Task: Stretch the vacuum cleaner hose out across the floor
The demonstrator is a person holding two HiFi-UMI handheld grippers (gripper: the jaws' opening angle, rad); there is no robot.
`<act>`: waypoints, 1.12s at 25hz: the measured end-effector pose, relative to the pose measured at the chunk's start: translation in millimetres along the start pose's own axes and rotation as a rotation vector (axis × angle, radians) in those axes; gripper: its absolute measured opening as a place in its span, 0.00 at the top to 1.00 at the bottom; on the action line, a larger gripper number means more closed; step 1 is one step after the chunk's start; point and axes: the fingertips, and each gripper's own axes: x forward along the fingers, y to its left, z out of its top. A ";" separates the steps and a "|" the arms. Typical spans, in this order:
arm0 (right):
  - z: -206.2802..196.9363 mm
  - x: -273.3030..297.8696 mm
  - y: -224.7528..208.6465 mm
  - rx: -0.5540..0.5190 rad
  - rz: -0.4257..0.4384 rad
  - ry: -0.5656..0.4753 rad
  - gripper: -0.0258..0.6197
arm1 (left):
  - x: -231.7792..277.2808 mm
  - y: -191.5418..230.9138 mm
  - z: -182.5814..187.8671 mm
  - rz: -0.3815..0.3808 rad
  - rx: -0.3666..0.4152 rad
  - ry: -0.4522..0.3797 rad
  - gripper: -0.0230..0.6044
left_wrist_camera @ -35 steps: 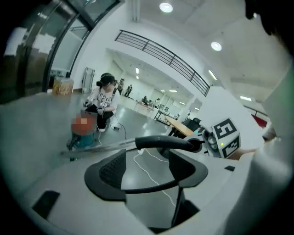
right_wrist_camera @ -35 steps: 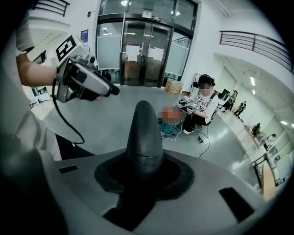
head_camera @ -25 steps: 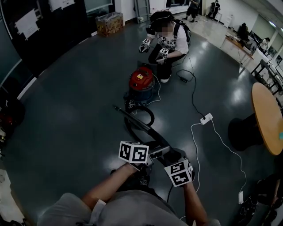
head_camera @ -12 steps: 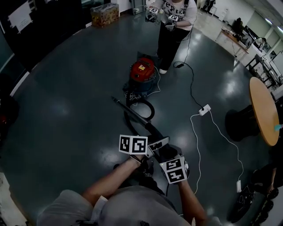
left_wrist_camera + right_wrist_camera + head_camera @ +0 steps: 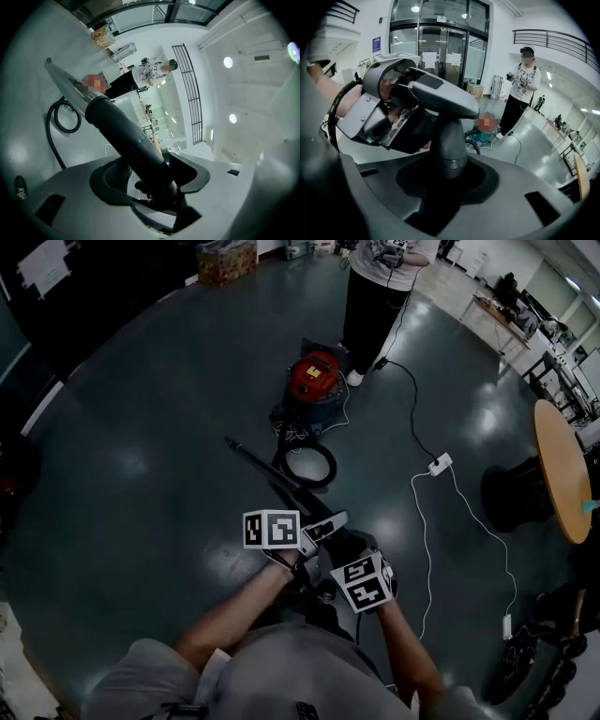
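Observation:
The red vacuum cleaner (image 5: 314, 381) stands on the dark floor, with its black hose (image 5: 307, 463) coiled in a loop just in front of it. The wand (image 5: 262, 470) runs from there back to my grippers. My left gripper (image 5: 322, 524) (image 5: 154, 180) has the wand's black grip tube (image 5: 122, 133) between its jaws; they have just been closing and look to be pressing on it. Just behind it, my right gripper (image 5: 349, 551) (image 5: 447, 164) is shut on the grey hose end (image 5: 450, 140).
A person (image 5: 380, 277) stands just beyond the vacuum. A white cable with a power strip (image 5: 438, 464) trails over the floor on the right. A round wooden table (image 5: 562, 479) is at the far right. A cardboard box (image 5: 225, 261) sits at the back.
Both grippers have drawn back from the vacuum with the wand, so the vacuum now lies farther off. The person beside it has risen from a crouch to standing.

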 end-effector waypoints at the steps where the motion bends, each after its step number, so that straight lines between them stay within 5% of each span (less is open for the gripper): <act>1: 3.6 2.7 4.1 -0.020 0.001 -0.004 0.78 | -5.9 2.3 3.0 -0.004 -0.001 -0.010 0.55; 8: 27.4 -6.0 24.6 -0.073 0.025 -0.116 0.76 | -40.9 -10.9 20.2 -0.055 0.069 -0.045 0.56; 16: 42.6 -28.5 73.8 -0.010 0.200 -0.132 0.72 | -71.6 -21.4 12.3 -0.124 0.139 0.069 0.55; 23: 37.4 -38.5 83.2 0.057 0.099 -0.092 0.68 | -77.9 -9.0 11.9 -0.100 0.193 0.137 0.54; 28: 28.7 -47.0 63.9 0.116 0.127 -0.132 0.67 | -87.3 21.6 16.3 -0.060 0.197 0.197 0.54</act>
